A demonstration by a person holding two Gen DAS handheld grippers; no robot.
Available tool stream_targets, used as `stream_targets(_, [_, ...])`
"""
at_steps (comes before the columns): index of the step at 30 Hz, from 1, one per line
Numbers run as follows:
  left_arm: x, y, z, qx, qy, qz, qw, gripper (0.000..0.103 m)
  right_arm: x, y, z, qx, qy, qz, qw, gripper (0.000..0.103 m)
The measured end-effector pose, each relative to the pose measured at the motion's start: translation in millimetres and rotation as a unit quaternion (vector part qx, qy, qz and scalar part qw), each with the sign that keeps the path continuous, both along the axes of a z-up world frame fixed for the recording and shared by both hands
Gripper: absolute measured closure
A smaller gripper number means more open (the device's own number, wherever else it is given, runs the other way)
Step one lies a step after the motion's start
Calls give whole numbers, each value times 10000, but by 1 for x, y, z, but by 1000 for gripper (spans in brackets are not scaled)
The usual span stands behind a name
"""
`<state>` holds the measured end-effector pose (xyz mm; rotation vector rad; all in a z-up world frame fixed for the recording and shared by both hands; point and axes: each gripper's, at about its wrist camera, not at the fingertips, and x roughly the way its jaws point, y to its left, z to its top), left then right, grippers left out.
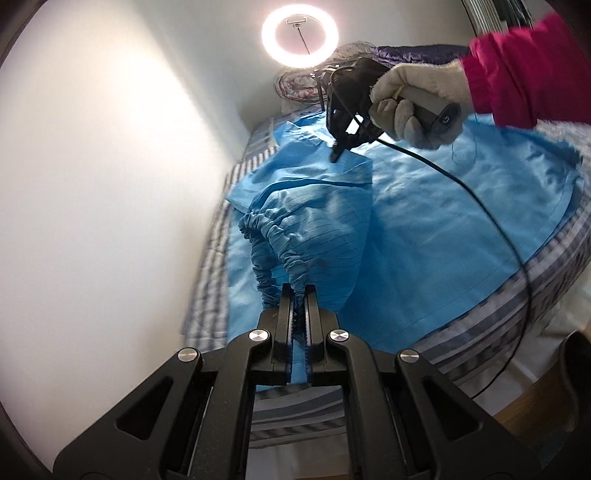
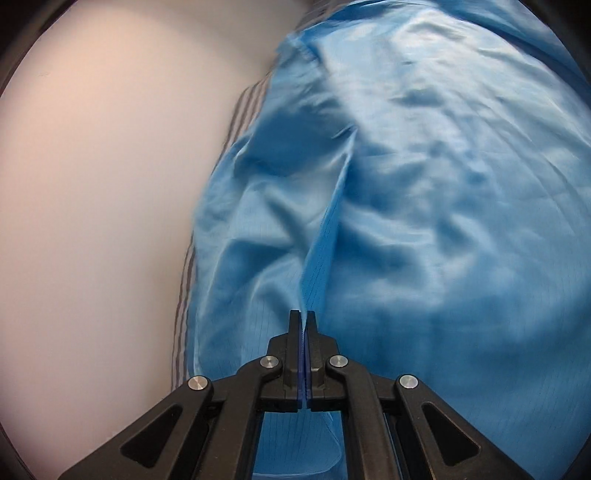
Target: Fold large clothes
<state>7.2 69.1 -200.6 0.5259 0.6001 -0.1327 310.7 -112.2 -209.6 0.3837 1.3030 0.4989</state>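
A large light-blue garment (image 1: 424, 221) with thin pinstripes lies spread over a striped bed. My left gripper (image 1: 300, 291) is shut on the garment's gathered elastic cuff (image 1: 273, 236) and holds the sleeve lifted above the cloth. My right gripper (image 1: 337, 155) shows in the left wrist view, held by a gloved hand, its tips pinching the cloth near the shoulder. In the right wrist view my right gripper (image 2: 303, 317) is shut on a raised fold of the blue garment (image 2: 424, 192).
The bed has a grey-and-white striped sheet (image 1: 554, 273) and runs along a white wall (image 1: 110, 166) on the left. A ring light (image 1: 300, 35) glows at the far end. Bundled bedding (image 1: 295, 88) lies beyond the garment. A black cable (image 1: 491, 221) trails across the cloth.
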Motion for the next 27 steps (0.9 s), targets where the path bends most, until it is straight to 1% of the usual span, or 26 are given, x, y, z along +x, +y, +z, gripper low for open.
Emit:
stream_targets(2, [-3, 3, -1, 134, -37, 26, 9999, 101, 0, 6, 6, -569, -224, 238, 9978, 103])
stream_targets(3, [-6, 5, 0, 175, -44, 23, 9998, 101, -1, 5, 10, -733, -297, 256, 9965, 103])
stream_targets(4, [-10, 4, 1, 195, -73, 25, 9998, 101, 10, -2, 1, -748, -306, 241, 9964, 103])
stream_targets(6, [-20, 5, 4, 177, -79, -40, 9998, 99, 10, -11, 3, -724, -301, 197, 9967, 103])
stream_targets(9, [-34, 0, 5, 249, -102, -153, 9995, 97, 9, -14, -3, -1144, -469, 446, 9913, 103])
stream_targets(11, [-45, -1, 7, 268, 13, -232, 9994, 97, 7, -10, -6, -1463, -536, 539, 9863, 100])
stream_targets(12, [-50, -1, 7, 226, 108, -256, 9994, 96, 6, -11, -6, -1636, -533, 553, 9835, 96])
stream_targets(13, [-55, -1, 9, 188, 162, -251, 9994, 96, 6, -13, -7, -1707, -535, 565, 9822, 85])
stream_targets(15, [-63, 0, 15, 38, 217, -237, 9995, 96, 0, -19, -1, -1804, -621, 529, 9802, 81])
stream_targets(17, [-66, 5, 25, -267, 325, -105, 9991, 96, -10, -29, 14, -1774, -749, 499, 9800, 79])
stream_targets(18, [-64, 9, 29, -533, 476, 6, 9974, 95, -16, -33, 24, -1691, -813, 494, 9810, 77])
stream_targets(19, [-57, 17, 32, -961, 710, 217, 9926, 95, -23, -36, 34, -1553, -882, 515, 9826, 74])
stream_targets(20, [-51, 23, 34, -1241, 869, 357, 9878, 95, -27, -34, 40, -1399, -932, 554, 9842, 72])
stream_targets(21, [-45, 23, 34, -1385, 954, 452, 9847, 94, -33, -31, 47, -1223, -984, 619, 9857, 69])
stream_targets(22, [-42, 25, 36, -1525, 981, 562, 9818, 94, -44, -27, 57, -976, -1050, 763, 9867, 67])
stream_targets(23, [-42, 24, 40, -1564, 945, 606, 9813, 94, -48, -16, 57, -828, -1067, 885, 9869, 66])
stream_targets(25, [-42, 21, 49, -1585, 924, 657, 9808, 94, -65, 9, 56, -484, -1010, 1326, 9848, 61])
stream_targets(26, [-42, 20, 53, -1618, 931, 700, 9799, 94, -74, 21, 53, -364, -971, 1524, 9829, 58])
stream_targets(27, [-42, 20, 58, -1668, 907, 764, 9788, 94, -82, 27, 52, -302, -936, 1651, 9814, 51])
